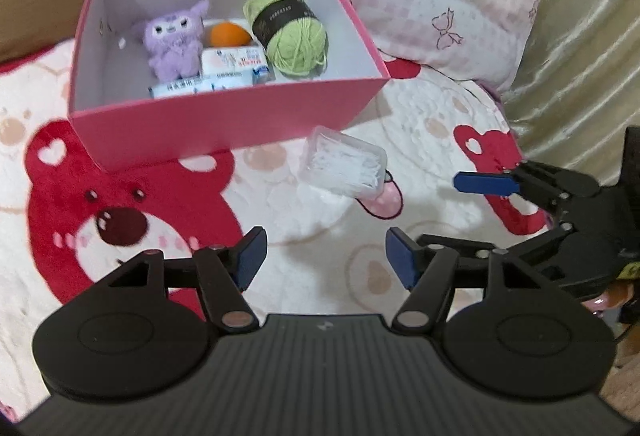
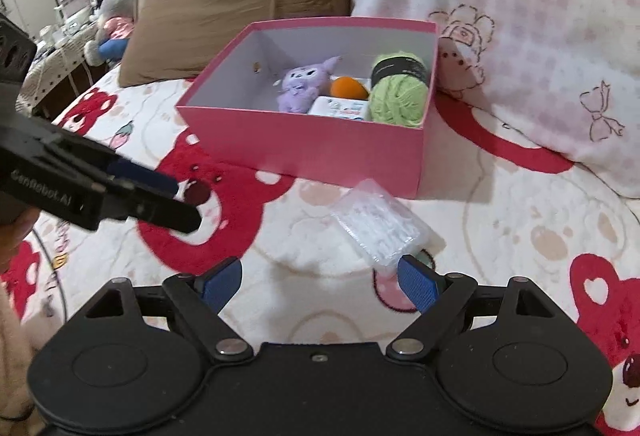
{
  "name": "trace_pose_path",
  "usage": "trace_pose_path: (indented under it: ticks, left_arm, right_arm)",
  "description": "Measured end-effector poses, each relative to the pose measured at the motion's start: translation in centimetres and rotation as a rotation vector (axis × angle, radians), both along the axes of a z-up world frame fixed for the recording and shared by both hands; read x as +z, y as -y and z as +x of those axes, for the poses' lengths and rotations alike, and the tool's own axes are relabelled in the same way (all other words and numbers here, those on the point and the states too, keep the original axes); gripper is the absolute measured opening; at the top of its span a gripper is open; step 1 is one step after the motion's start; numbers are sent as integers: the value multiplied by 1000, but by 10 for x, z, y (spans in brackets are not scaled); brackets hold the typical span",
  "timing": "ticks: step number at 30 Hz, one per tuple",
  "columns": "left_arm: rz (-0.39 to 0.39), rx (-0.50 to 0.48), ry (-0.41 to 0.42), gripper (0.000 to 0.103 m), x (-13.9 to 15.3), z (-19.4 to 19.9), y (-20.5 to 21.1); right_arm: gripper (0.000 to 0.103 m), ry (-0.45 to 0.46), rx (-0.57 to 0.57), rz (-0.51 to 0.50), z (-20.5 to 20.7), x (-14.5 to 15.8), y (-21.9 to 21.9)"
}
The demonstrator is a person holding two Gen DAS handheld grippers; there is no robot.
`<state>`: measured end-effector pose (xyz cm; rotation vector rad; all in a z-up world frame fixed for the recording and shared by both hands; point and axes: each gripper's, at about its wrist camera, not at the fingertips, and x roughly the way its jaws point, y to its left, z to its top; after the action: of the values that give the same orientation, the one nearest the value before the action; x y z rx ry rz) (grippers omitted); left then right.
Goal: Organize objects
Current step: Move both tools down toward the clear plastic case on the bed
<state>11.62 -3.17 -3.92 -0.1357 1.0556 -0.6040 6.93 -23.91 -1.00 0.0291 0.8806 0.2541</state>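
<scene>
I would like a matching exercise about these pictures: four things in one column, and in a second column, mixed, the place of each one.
Things:
1. purple plush toy
2. green yarn ball
3. clear plastic case
4. brown pillow

Places:
A. on the blanket, outside the pink box, in front of it
B. inside the box, beside the orange ball, on the side towards the brown pillow
C. behind the box, leaning at the head of the bed
D. inside the box, at the end nearest the pink checked pillow

Pairs: 1-B, 2-D, 3-A, 4-C
</scene>
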Motion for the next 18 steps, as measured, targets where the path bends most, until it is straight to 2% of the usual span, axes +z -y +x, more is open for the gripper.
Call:
trace_pose_path:
  ticks: [8,15,18]
  left_arm:
    - [-4,13,75,65,-12,6,15]
    - [27,-8,90,65,-23,9,37]
    - [50,-4,71,65,-31,15,42]
  right_arm:
    - [88,60,-11,-47,1,-27,-1]
    - [88,45,-26,-49,13,-41,3]
    - [88,41,-27,-51,18,-48,4]
